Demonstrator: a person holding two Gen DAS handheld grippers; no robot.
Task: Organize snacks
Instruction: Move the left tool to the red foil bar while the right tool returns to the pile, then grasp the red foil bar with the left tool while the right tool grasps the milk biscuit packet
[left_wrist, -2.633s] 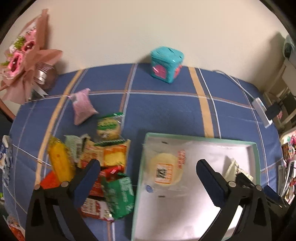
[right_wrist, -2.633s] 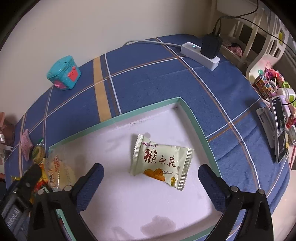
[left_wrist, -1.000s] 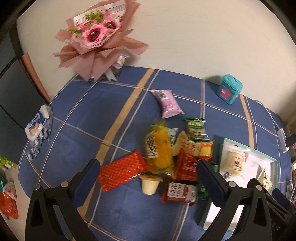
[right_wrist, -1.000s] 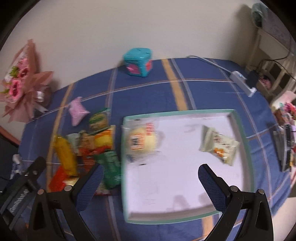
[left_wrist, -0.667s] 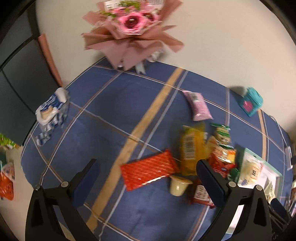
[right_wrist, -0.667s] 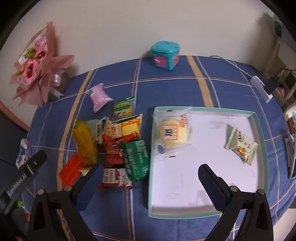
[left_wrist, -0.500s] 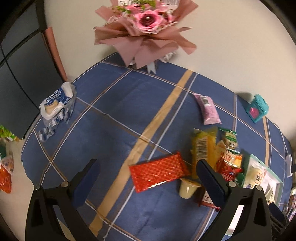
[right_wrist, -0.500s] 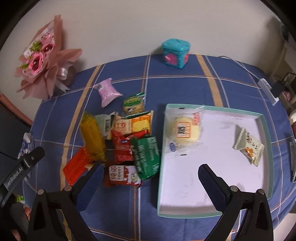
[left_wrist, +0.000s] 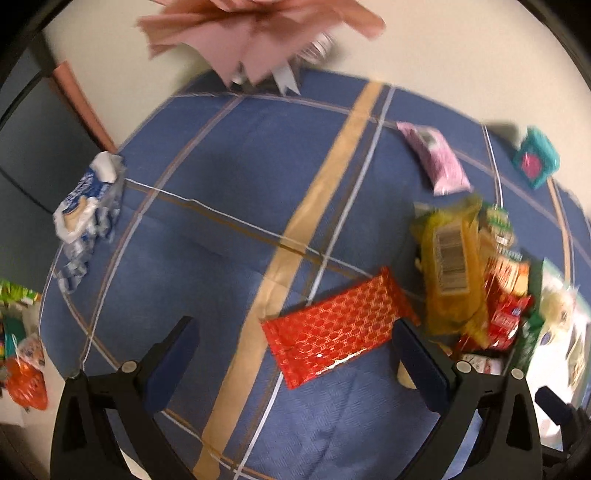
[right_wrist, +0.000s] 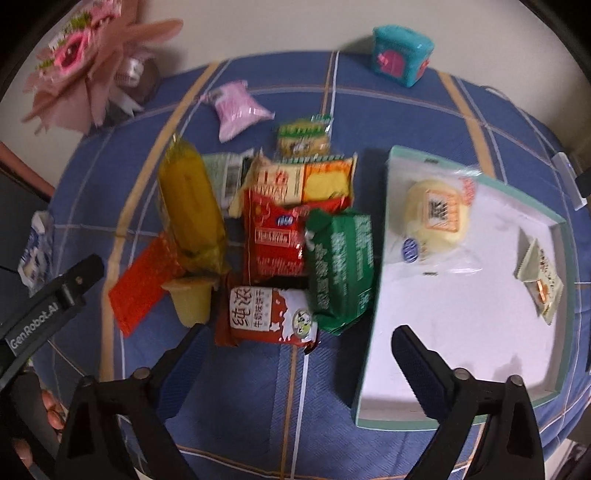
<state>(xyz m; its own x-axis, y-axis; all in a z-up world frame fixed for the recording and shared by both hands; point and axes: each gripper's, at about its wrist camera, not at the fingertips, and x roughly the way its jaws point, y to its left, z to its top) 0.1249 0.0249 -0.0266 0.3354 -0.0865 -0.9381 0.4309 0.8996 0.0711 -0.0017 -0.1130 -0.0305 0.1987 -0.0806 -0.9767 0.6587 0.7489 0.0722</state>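
Snack packets (right_wrist: 280, 236) lie heaped mid-table, just left of the white tray (right_wrist: 373, 369) at the right edge. The right gripper (right_wrist: 295, 369) is closing, nothing between its jaws. The left gripper (left_wrist: 295, 354) is spread above a red packet (left_wrist: 336, 325).

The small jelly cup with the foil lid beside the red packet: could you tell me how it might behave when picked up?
The small pale jelly cup tapers towards its base, so it could tip if nudged. Its smooth plastic wall may slip between claw pads. It probably feels stiff but would dent under hard squeezing.

Snack pile (right_wrist: 280, 229) left of tray (right_wrist: 373, 332), bun (right_wrist: 436, 210) and packet (right_wrist: 541, 273) inside (well apart), bouquet (right_wrist: 85, 62) behind.
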